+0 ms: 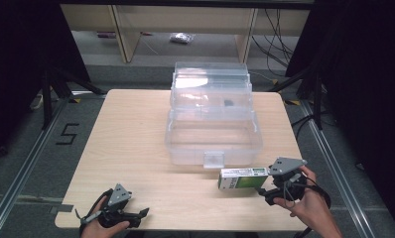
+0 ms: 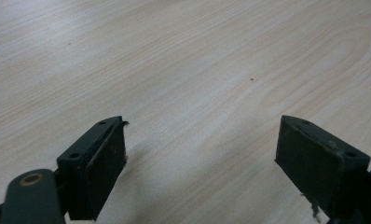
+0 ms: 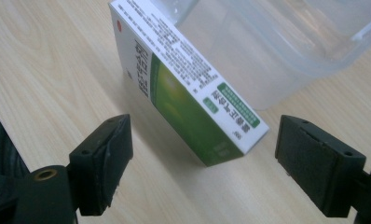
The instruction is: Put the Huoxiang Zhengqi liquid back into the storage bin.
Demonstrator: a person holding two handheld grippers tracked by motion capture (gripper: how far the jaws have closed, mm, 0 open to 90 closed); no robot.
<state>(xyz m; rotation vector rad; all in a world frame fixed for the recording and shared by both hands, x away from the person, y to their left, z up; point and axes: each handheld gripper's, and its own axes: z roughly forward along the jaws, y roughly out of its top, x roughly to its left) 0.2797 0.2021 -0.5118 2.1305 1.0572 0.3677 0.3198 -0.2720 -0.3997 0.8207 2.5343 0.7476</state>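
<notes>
Near table's front edge (image 1: 185,225), green box (image 3: 188,88) between spread right gripper (image 3: 202,168)

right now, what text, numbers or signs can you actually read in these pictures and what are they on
"5": black tape numeral on the grey floor left of the light wooden table.
White and green cardboard medicine box: printed lines of characters on its faces, with a small red mark at a top corner, all too small and blurred to read.
Clear plastic storage box: no text seen.
</notes>
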